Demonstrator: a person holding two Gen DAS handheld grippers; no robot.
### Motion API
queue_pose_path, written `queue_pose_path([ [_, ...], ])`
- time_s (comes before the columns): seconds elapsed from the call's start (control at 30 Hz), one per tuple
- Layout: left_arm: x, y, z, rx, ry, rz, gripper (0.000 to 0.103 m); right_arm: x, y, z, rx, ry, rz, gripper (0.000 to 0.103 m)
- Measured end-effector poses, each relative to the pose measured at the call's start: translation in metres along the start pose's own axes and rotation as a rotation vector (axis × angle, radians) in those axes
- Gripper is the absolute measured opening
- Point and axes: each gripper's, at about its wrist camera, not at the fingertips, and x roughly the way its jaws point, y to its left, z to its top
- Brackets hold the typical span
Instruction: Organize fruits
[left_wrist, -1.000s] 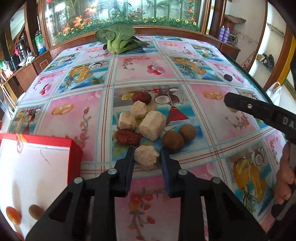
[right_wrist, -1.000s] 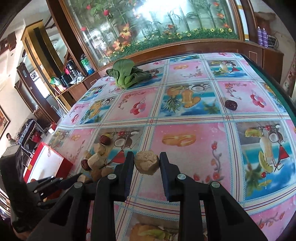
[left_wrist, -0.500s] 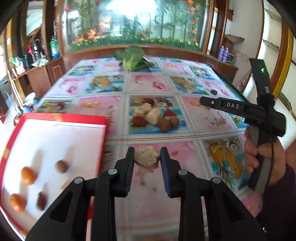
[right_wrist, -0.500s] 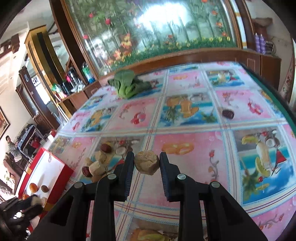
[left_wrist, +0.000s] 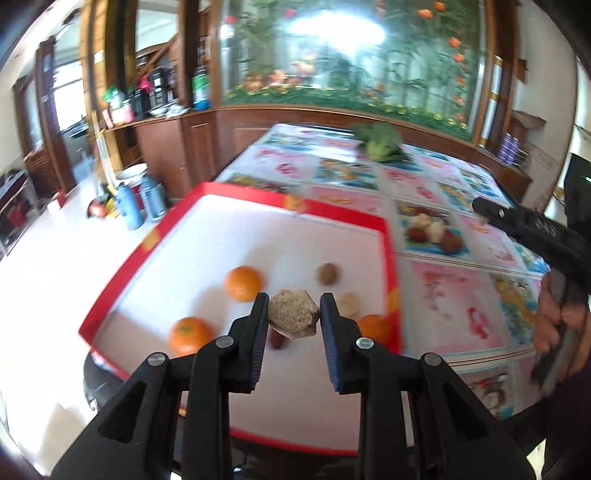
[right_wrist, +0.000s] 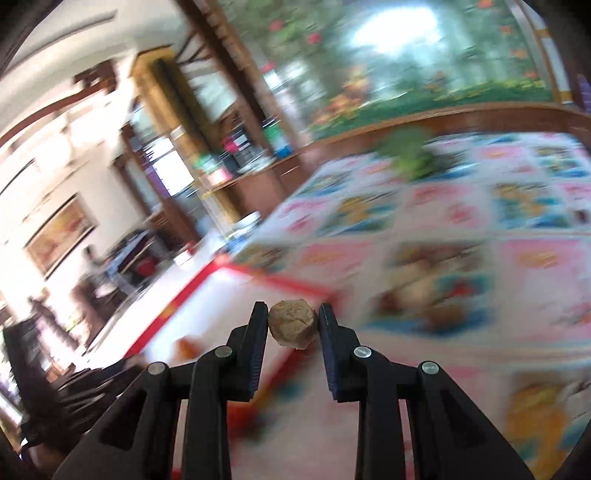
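My left gripper (left_wrist: 293, 317) is shut on a tan rough lump (left_wrist: 293, 316) and holds it above the red-rimmed white tray (left_wrist: 388, 236). In the tray lie three oranges (left_wrist: 243, 283), a brown round fruit (left_wrist: 327, 273), a pale chunk (left_wrist: 349, 303) and a dark red date (left_wrist: 277, 339). My right gripper (right_wrist: 293, 326) is shut on a second tan lump (right_wrist: 293, 328), near the tray's red rim (right_wrist: 184, 295); this view is blurred. A pile of leftover fruits (left_wrist: 434, 232) lies on the tablecloth beyond the tray. The right gripper also shows in the left wrist view (left_wrist: 480, 210).
A green leafy vegetable (left_wrist: 380, 142) lies at the table's far edge. The patterned tablecloth (left_wrist: 461, 302) spreads right of the tray. Bottles (left_wrist: 127, 206) stand on the floor to the left, beside a wooden cabinet (left_wrist: 173, 147).
Both grippers have swung left with their lumps. The left one has gone from over the tablecloth to over the tray. The right one now nears the tray's rim.
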Motion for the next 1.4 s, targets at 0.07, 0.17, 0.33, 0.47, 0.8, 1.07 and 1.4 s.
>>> queue_pose_path([
  [0.07, 0.001, 0.017, -0.002, -0.025, -0.005, 0.029, 0.03, 0.019, 0.031, -0.008, -0.049, 0.052, 0.042, 0.026],
  [0.17, 0.001, 0.036, -0.002, -0.048, -0.02, 0.069, 0.03, 0.037, 0.065, -0.024, -0.113, 0.119, 0.093, 0.027],
  [0.33, 0.008, 0.07, 0.003, -0.099, -0.04, 0.134, 0.03, 0.057, 0.09, -0.046, -0.189, 0.206, 0.1, 0.027],
  [0.47, 0.018, 0.094, 0.009, -0.135, -0.036, 0.167, 0.03, 0.065, 0.097, -0.061, -0.236, 0.276, 0.09, 0.027],
  [0.8, 0.062, 0.111, 0.007, -0.17, 0.072, 0.166, 0.03, 0.081, 0.108, -0.076, -0.349, 0.33, 0.001, 0.027],
  [1.07, 0.063, 0.104, -0.001, -0.154, 0.095, 0.238, 0.031, 0.076, 0.108, -0.077, -0.342, 0.321, 0.006, 0.031],
  [1.4, 0.016, 0.072, 0.008, -0.057, -0.035, 0.331, 0.076, 0.028, 0.065, -0.037, -0.223, 0.129, -0.013, 0.039],
])
